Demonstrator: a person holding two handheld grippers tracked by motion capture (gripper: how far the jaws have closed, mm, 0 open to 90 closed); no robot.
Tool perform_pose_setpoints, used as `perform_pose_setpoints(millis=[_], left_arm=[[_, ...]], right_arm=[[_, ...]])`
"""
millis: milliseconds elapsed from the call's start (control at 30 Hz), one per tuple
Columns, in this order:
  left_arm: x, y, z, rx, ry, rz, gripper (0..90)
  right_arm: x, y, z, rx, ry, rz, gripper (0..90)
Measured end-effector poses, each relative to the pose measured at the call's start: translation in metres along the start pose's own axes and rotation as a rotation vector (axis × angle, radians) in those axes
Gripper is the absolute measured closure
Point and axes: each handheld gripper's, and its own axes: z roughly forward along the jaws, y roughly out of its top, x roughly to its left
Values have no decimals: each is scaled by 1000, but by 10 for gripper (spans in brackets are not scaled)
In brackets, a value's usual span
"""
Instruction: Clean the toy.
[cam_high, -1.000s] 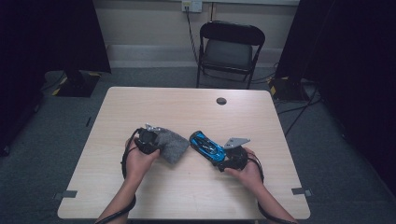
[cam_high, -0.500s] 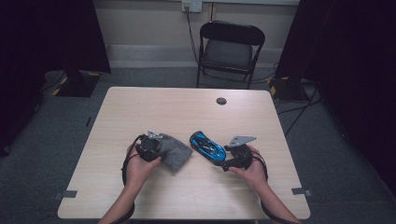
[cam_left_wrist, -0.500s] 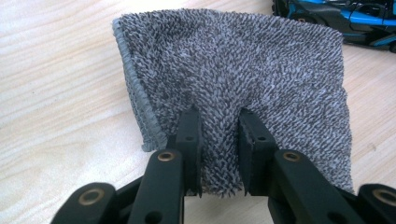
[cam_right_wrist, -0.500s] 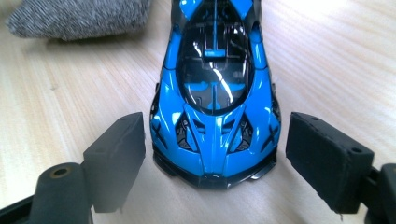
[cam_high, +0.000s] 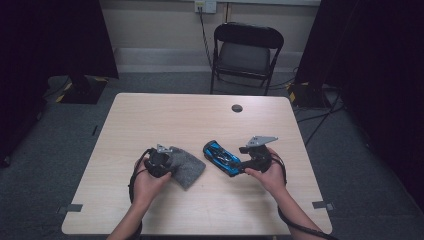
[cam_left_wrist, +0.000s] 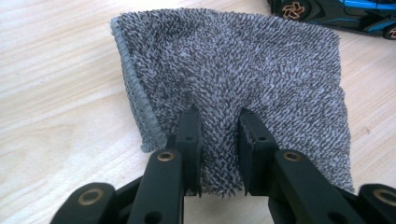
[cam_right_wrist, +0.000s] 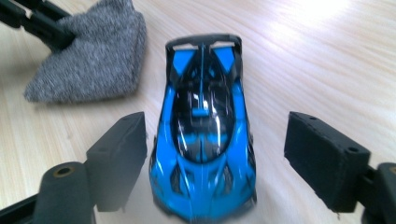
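i take the toy car (cam_high: 223, 157) as the landmark; it sits on the table (cam_high: 200, 120) near the front middle.

1. left of the car: my left gripper (cam_high: 167, 161) is clamped on one edge of the grey cloth (cam_high: 186, 167). in the left gripper view the pads pinch a fold of the pile between them. the cloth lies flat on the table, just beside the car and apart from it.

2. at the car: the blue and black body rests on its wheels, one end toward the cloth.

3. right of the car: my right gripper (cam_high: 238, 166) straddles the car's near end. its jaws have just been closing a little from wide apart, and gaps remain on both sides, so nothing is gripped.

status, as i judge it: cloth secured, done. car not yet held. wiping the car looks to be what remains.
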Motion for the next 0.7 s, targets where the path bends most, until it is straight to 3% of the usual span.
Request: perform_pose_setpoints(millis=[200,333,700], left_arm=[[-3,-2,4,0,-12,10,723],[-2,-3,4,-5,-12,11,722],[-3,-3,3,-8,-7,18,722]], right_arm=[[3,13,24,41,-4,-38,267],[4,15,37,45,4,-23,278],[9,17,52,71,-20,-60,390]])
